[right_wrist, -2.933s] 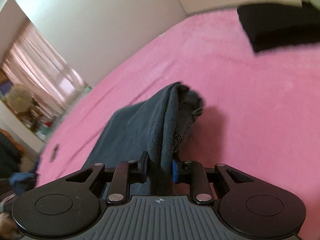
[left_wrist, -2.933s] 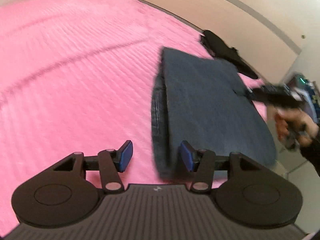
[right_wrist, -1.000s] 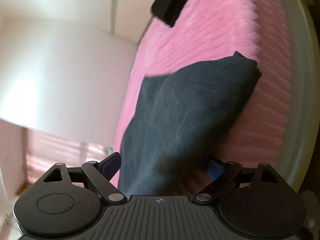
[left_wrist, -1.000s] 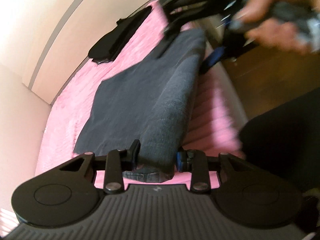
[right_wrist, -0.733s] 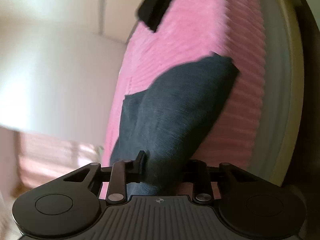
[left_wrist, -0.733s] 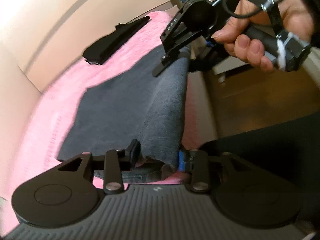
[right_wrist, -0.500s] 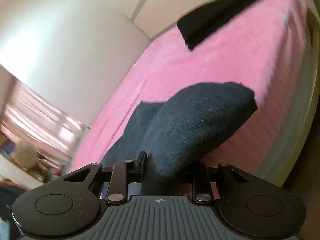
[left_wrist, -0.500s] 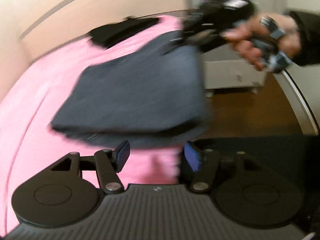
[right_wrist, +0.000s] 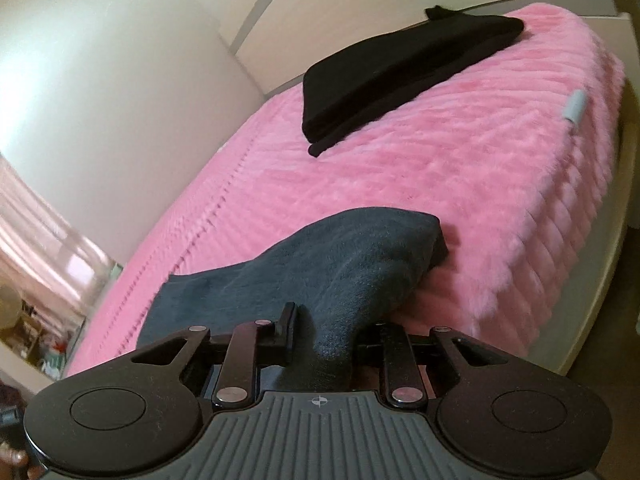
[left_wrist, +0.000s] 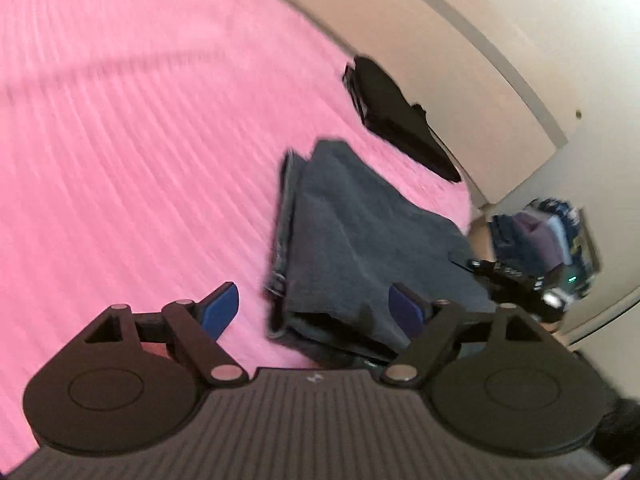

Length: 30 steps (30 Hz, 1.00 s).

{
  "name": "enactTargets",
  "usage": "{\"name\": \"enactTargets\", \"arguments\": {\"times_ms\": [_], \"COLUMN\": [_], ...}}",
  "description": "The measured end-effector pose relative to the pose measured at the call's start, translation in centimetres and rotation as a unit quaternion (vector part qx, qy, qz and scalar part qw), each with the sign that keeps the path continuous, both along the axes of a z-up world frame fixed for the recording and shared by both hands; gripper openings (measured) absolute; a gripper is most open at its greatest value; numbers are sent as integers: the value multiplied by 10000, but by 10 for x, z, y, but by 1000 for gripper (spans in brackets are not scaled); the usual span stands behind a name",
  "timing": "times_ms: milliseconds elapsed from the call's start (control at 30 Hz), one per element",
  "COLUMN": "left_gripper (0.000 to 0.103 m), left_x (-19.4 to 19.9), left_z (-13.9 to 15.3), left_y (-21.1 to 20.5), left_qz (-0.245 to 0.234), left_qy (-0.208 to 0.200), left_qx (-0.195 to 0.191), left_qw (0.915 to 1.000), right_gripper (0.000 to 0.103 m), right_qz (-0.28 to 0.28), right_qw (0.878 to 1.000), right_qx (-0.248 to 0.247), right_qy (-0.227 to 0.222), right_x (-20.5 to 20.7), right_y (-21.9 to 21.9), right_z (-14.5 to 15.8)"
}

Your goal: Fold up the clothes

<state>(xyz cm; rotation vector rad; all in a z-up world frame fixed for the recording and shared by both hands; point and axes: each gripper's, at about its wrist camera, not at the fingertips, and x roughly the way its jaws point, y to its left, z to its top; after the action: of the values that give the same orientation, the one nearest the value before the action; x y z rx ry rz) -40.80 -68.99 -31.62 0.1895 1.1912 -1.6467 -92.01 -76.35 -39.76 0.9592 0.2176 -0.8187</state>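
Half a second on, the left gripper (left_wrist: 314,310) has let go and swung round, its blue-padded fingers (left_wrist: 220,308) now spread wide and empty, with the folded grey garment (left_wrist: 360,248) lying on the pink bedspread (left_wrist: 120,140) just ahead, between and beyond the tips, a folded black garment (left_wrist: 396,120) farther off by the wall and the other gripper at the grey cloth's far right edge. Over on the right wrist view, the right gripper (right_wrist: 330,334) stays clamped on a bunched corner of the grey garment (right_wrist: 340,264), which drapes forward onto the bedspread (right_wrist: 460,160) near the bed's edge, the black garment (right_wrist: 400,68) well ahead.
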Motion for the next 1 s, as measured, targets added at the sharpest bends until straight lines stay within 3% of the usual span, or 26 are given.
{"name": "enactTargets", "arguments": {"times_ms": [67, 133, 167, 233, 267, 300, 367, 433, 500, 533, 600, 633, 733, 800, 833, 867, 933, 967, 1000], "left_gripper": [79, 79, 79, 79, 79, 79, 79, 79, 79, 79, 79, 79, 79, 79, 79, 79, 80, 81, 83], "left_x": [-4, -15, -20, -35, -45, -58, -85, -111, -129, -137, -145, -148, -152, -150, -149, -148, -150, -152, -153], "left_z": [-7, 0, 2, 9, 12, 14, 11, 2, -8, -13, -19, -22, -27, -29, -31, -30, -30, -30, -30], "left_y": [-6, 0, 18, 45, 54, 66, 86, 100, 99, 99, 97, 96, 89, 87, 87, 89, 94, 96, 99], "left_qz": [-53, -229, -339, -595, -789, -1066, -1689, -2347, -2656, -2803, -2947, -3015, -3089, -3072, -3068, -3065, -3086, -3107, -3128], "left_qy": [-112, -778, -1249, -2214, -2733, -3310, -4349, -5138, -5448, -5593, -5773, -5859, -5907, -5905, -5910, -5906, -5932, -5962, -5992], "left_qx": [31, -186, -370, -769, -932, -1131, -1513, -1827, -1978, -2049, -2168, -2226, -2219, -2175, -2173, -2181, -2222, -2256, -2290], "left_qw": [9999, 9965, 9909, 9703, 9541, 9307, 8715, 8047, 7704, 7527, 7300, 7185, 7116, 7139, 7137, 7139, 7096, 7050, 7004], "right_gripper": [21, 22, 22, 25, 29, 39, 40, 41, 45, 56, 76, 76, 76, 76, 76, 76, 75, 75, 55], "right_qz": [75, 129, 111, 48, -20, -104, -240, -119, 85, 520, 1565, 2102, 3459, 3861, 4034, 4136, 4111, 4086, 4018], "right_qw": [10000, 9999, 9999, 9999, 9997, 9991, 9964, 9895, 9780, 9696, 9385, 9116, 8027, 7212, 6719, 6387, 6014, 6016, 6150], "right_qx": [17, 22, 29, 62, 58, -37, -266, -775, -1310, -1677, -2360, -2711, -3438, -3854, -3997, -4055, -4289, -4271, -4202], "right_qy": [32, 78, 74, 132, 248, 417, 768, 1217, 1624, 1703, 1975, 2265, 3431, 4270, 4755, 5066, 5342, 5373, 5327], "right_x": [-1, -3, -5, -8, -8, -8, -8, -1, 5, 12, 31, 42, 75, 90, 97, 102, 104, 105, 105], "right_y": [-4, -6, -3, 2, 6, 14, 31, 55, 79, 96, 132, 152, 205, 227, 235, 238, 241, 238, 232], "right_z": [0, -1, 0, 5, 7, 13, 25, 40, 56, 63, 73, 73, 53, 26, 8, -7, -26, -28, -24]}}
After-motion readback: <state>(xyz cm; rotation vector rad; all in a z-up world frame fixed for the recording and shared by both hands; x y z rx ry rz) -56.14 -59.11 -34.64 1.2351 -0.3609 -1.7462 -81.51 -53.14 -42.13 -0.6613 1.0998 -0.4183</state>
